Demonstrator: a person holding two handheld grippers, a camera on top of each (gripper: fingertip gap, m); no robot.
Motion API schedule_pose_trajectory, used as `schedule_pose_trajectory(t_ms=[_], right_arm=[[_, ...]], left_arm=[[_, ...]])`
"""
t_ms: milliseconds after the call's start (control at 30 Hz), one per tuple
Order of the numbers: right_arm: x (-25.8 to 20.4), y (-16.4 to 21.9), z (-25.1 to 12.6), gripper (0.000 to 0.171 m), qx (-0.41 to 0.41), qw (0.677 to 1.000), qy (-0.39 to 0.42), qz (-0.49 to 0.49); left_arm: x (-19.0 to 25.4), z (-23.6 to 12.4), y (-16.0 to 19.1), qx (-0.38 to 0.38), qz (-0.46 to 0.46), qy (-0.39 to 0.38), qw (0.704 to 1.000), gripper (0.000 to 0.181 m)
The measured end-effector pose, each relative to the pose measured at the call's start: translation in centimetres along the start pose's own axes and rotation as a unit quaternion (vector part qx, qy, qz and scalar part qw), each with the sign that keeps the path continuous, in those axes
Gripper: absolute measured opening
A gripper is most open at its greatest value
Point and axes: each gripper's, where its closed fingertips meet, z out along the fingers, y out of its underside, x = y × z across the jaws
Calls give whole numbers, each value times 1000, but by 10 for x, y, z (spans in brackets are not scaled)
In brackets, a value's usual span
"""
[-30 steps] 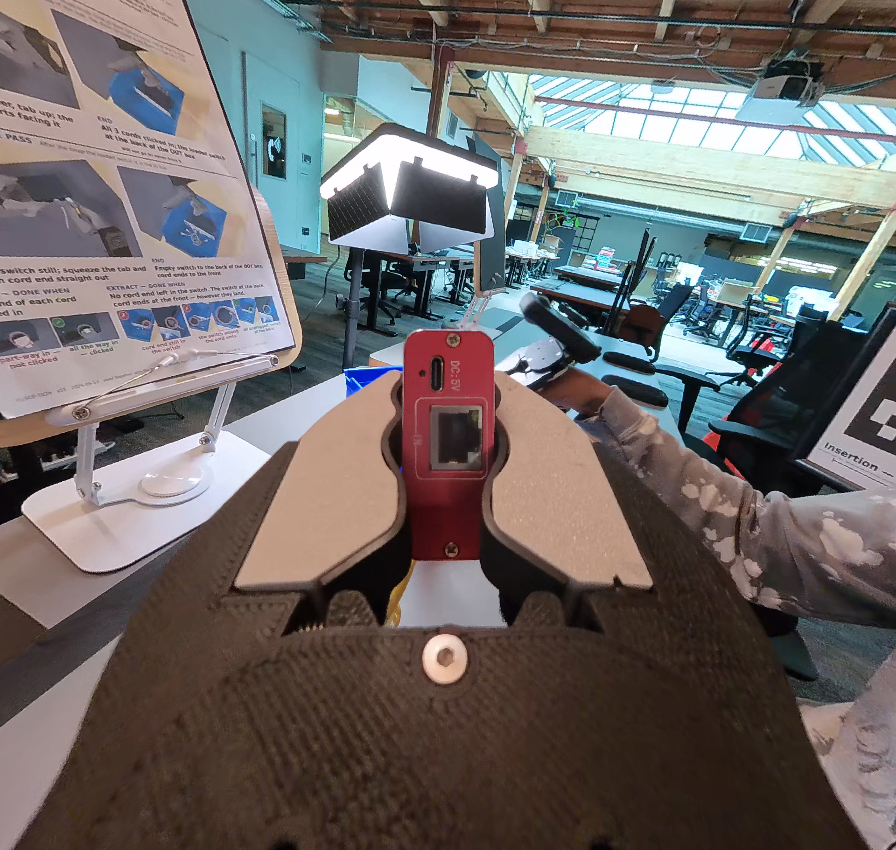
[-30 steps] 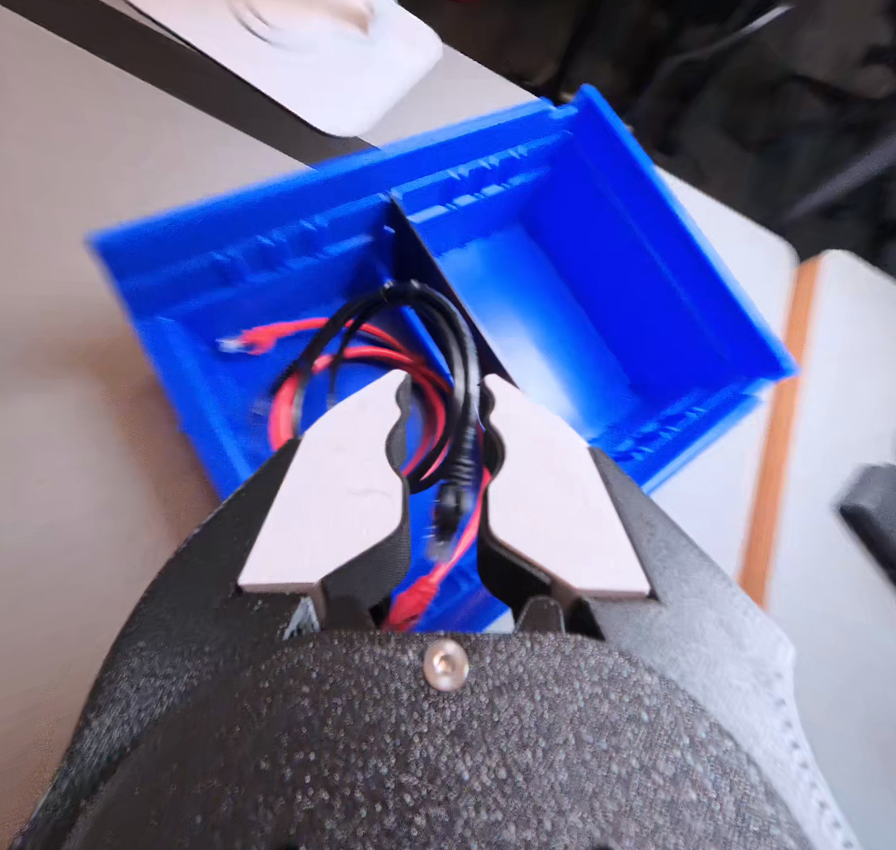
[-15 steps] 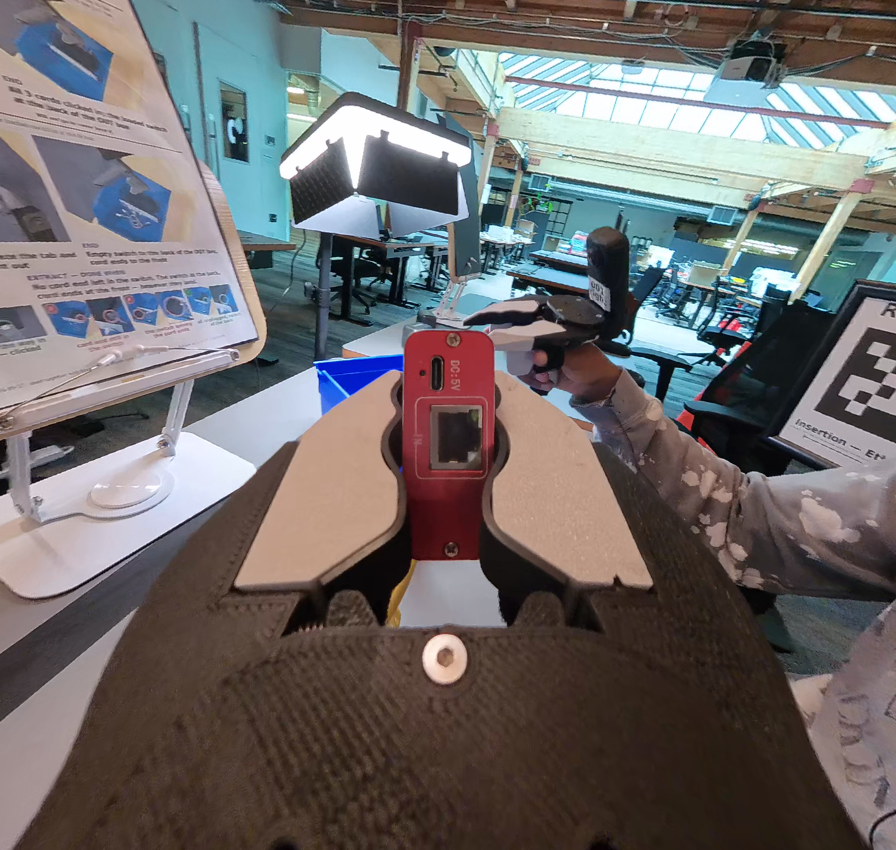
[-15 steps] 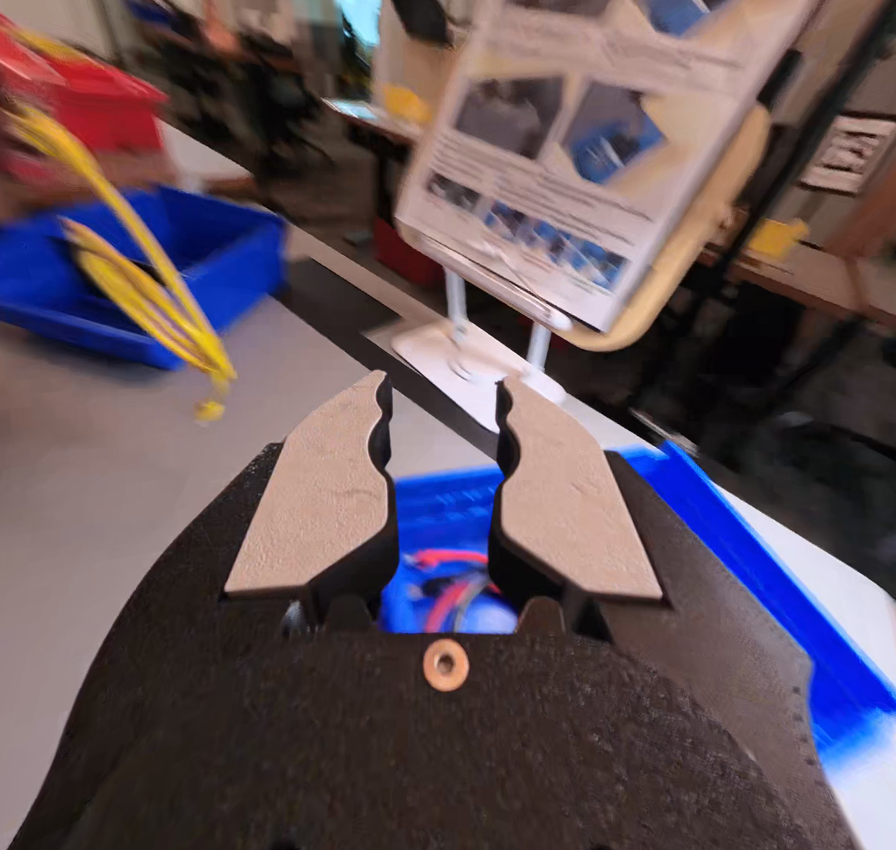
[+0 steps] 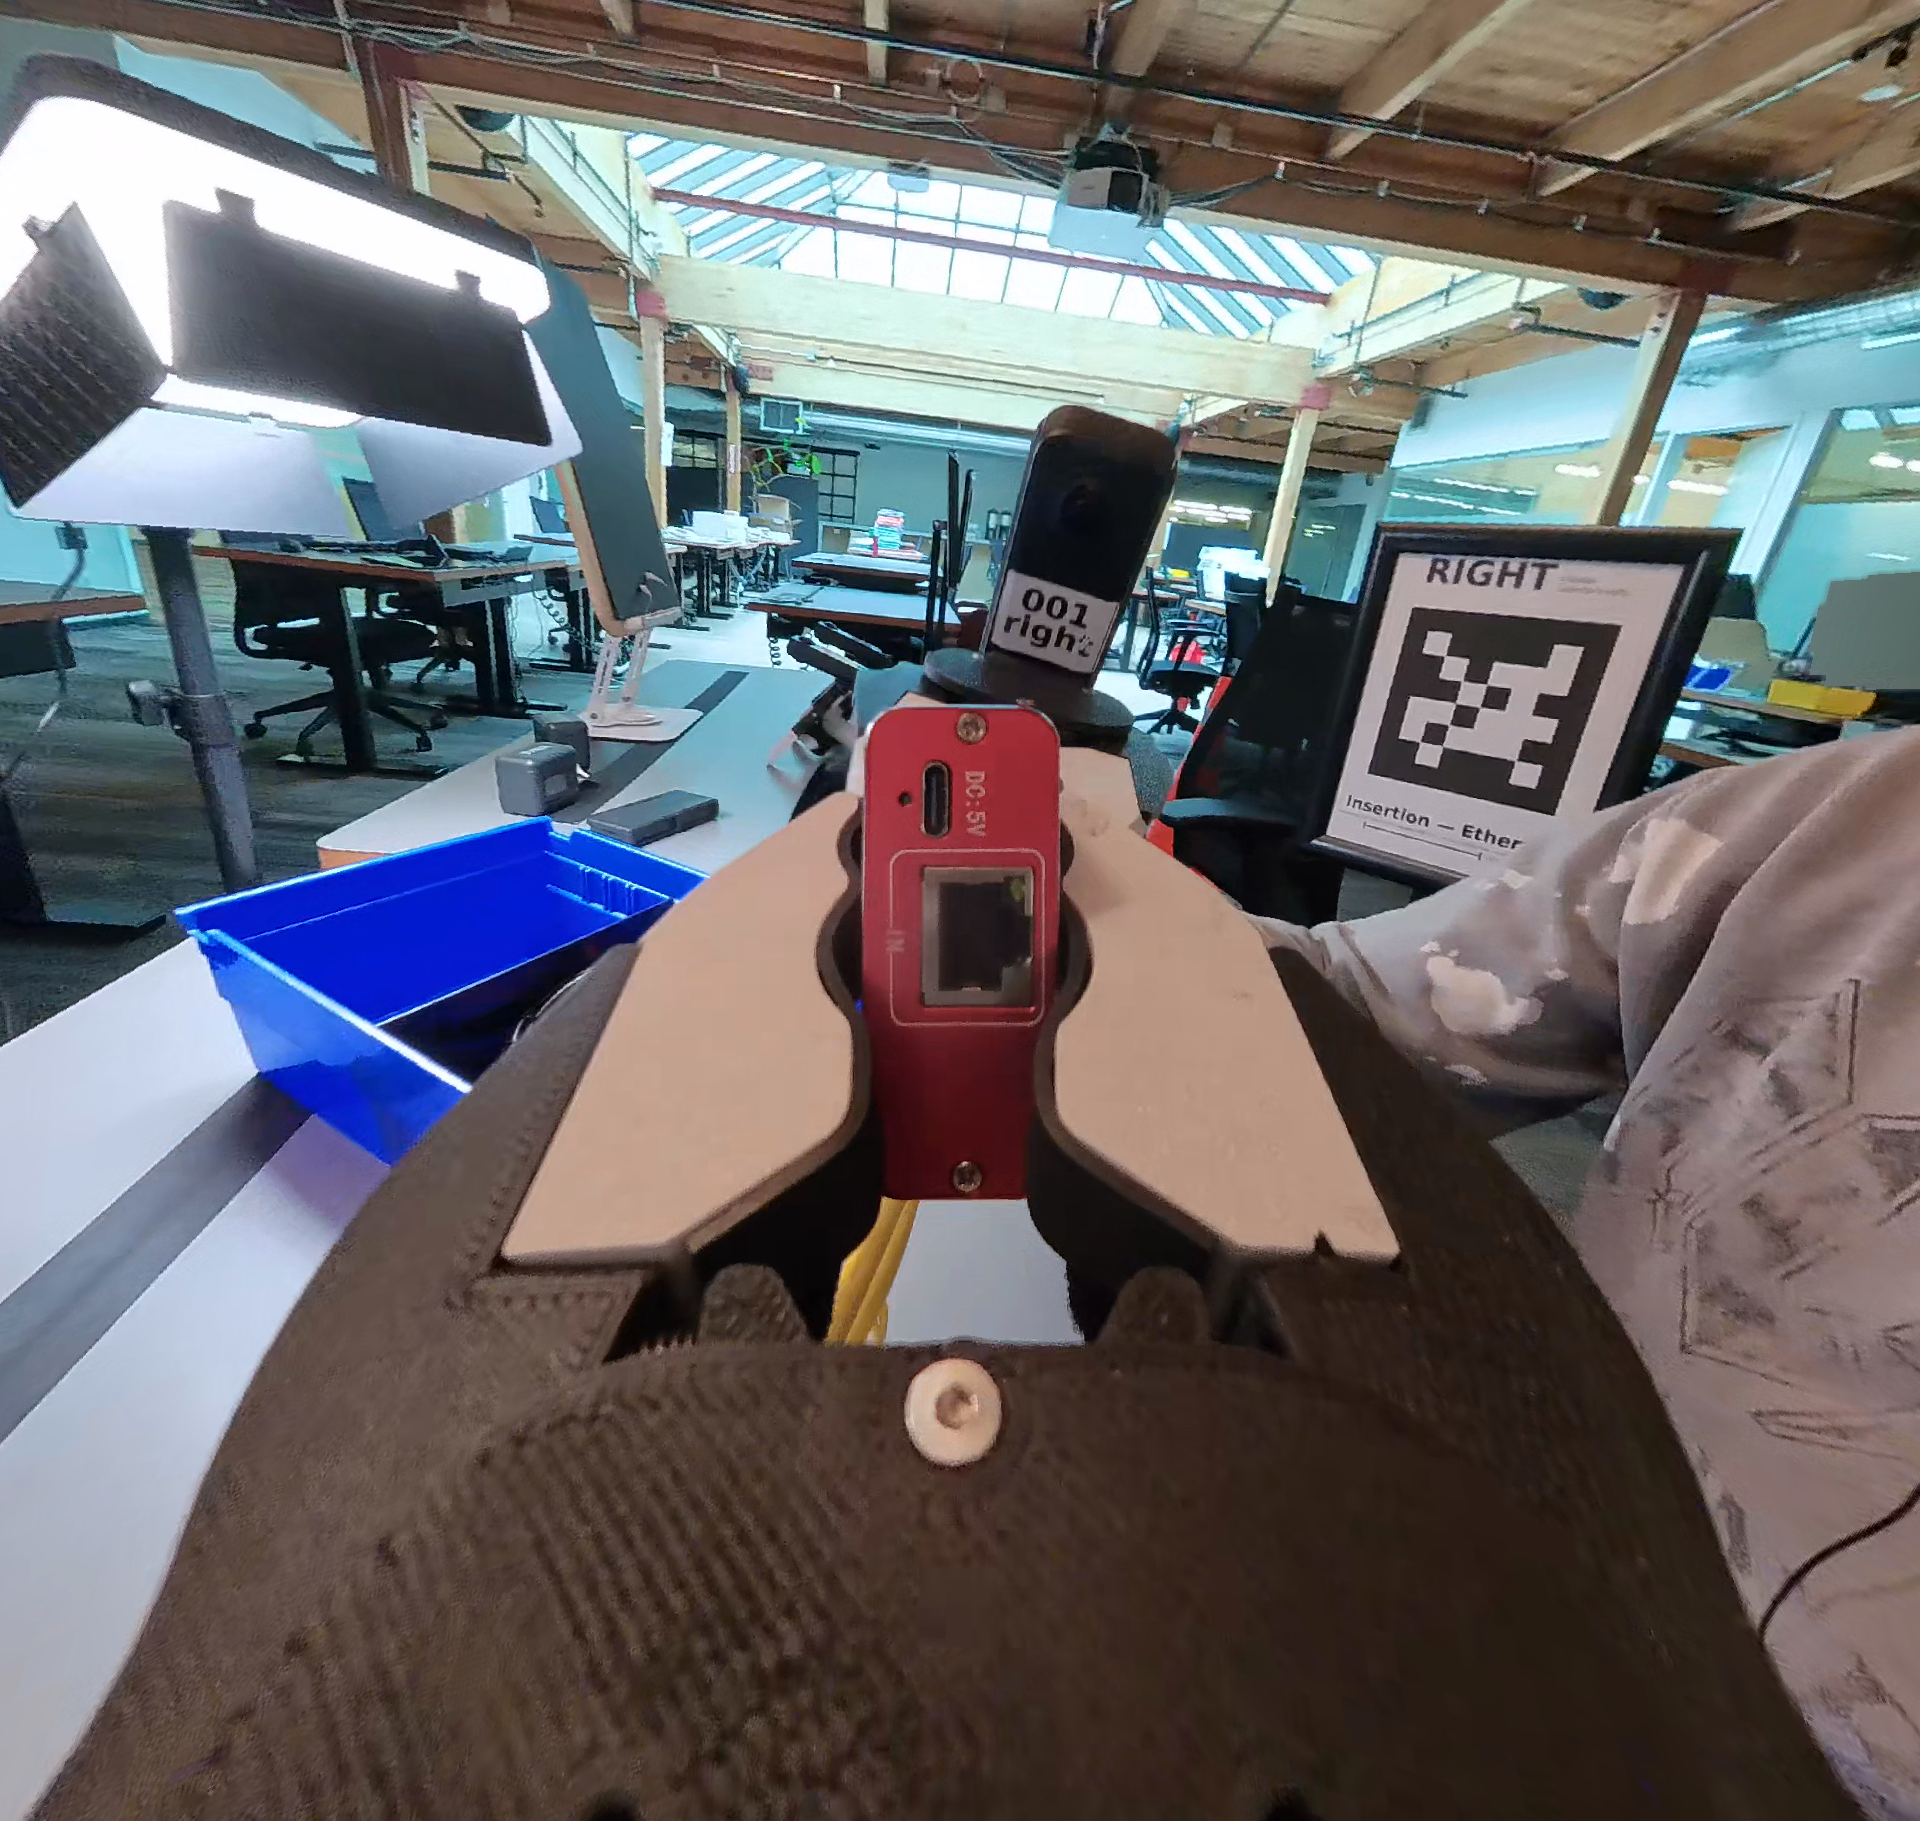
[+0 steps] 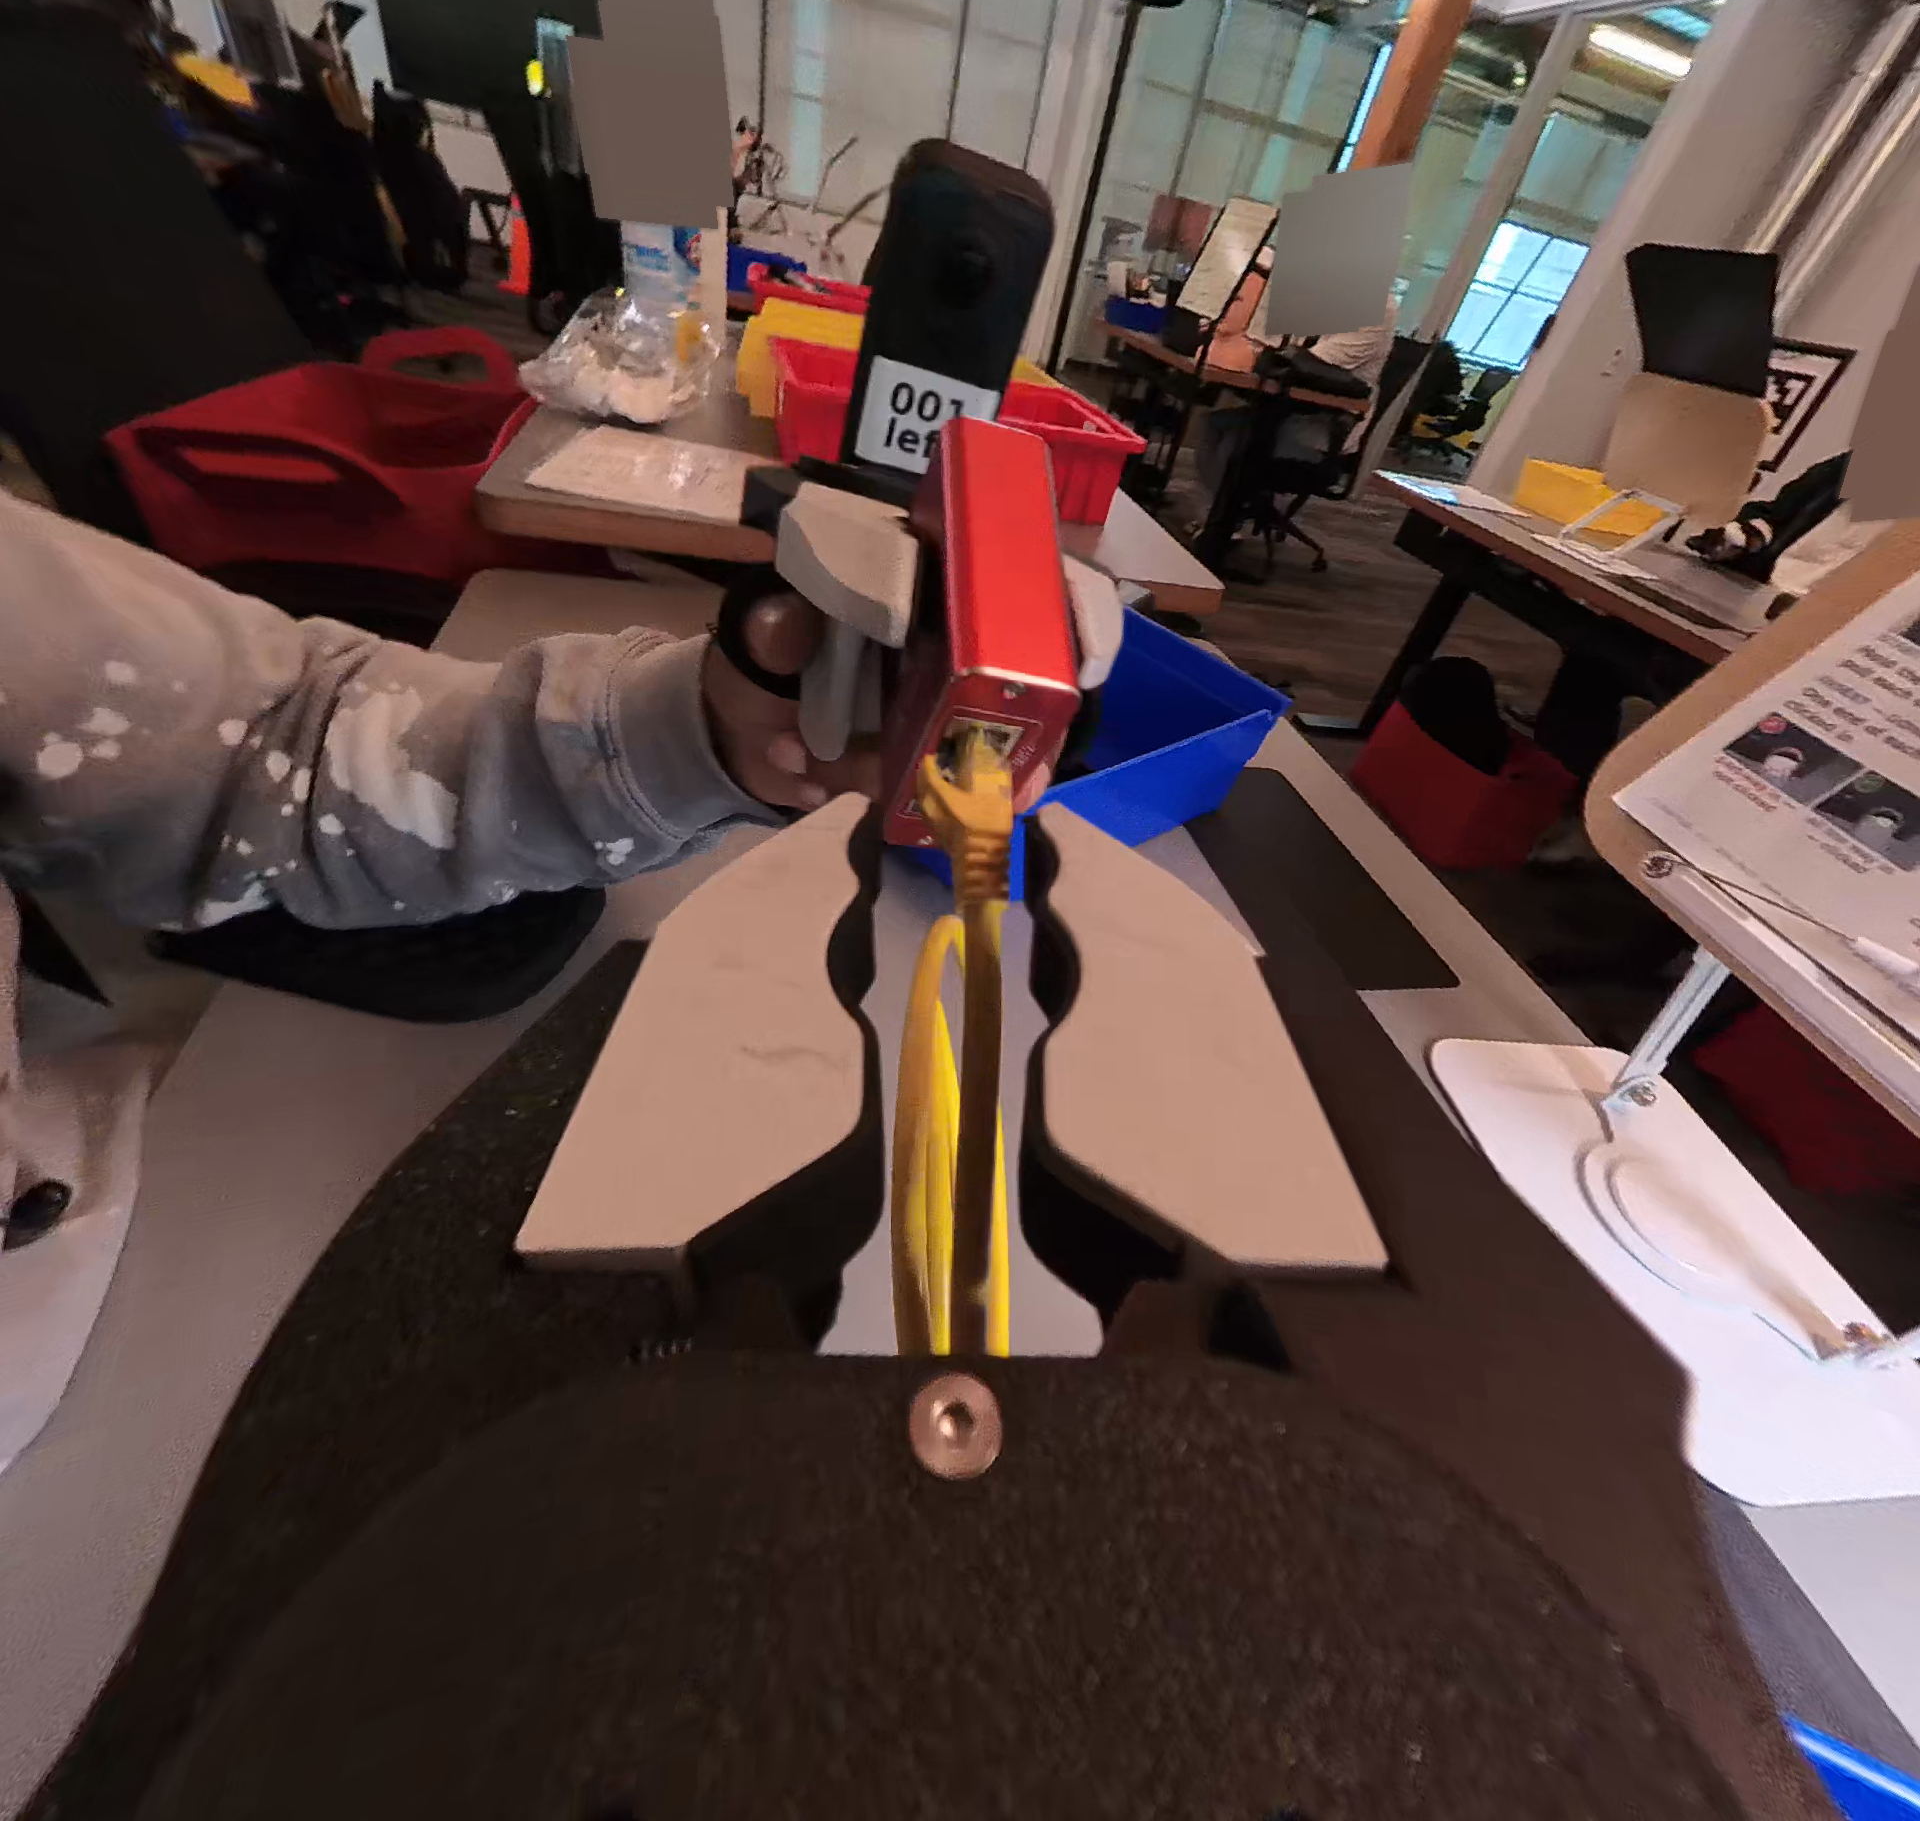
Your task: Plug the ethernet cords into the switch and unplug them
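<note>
Between the left claw's (image 5: 961,950) clamping fingers, the glossy red switch (image 5: 964,940) is standing upright above the desk (image 6: 260,1127), its yellow cord (image 6: 966,992) hanging plugged between the right claw's (image 6: 951,940) parted, empty fingers, so unplugging seemingly calls for pinching the plug's tab.

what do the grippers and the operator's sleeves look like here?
Both grippers, left gripper and right gripper, have textured black printed bodies, flat grey scalloped fingers, and a black camera bearing a white sticker. Sleeves are grey with white bleach-like splotches.
</note>
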Motion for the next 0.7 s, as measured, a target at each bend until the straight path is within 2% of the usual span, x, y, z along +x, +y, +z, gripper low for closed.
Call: schedule_pose_trajectory(t_ms=[67, 200, 367, 433, 700], right_arm=[[0, 3, -2, 16, -15, 1000, 5, -12], [-2, 6, -6, 15, -37, 999, -5, -5], [-3, 13, -10, 15, -79, 997, -8, 12], [-4, 17, -10, 15, -93, 995, -11, 15], [-2, 1, -10, 16, -34, 999, -9, 21]], left_arm=[[1, 3, 4, 3, -2, 8, 1000, 30], [2, 5, 10, -14, 0, 17, 1000, 30], [-3, 2, 39, -147, 57, -24, 987, 32], [-3, 1, 43, -170, 73, -33, 982, 31], [2, 7, 20, -88, 72, -31, 993, 31]])
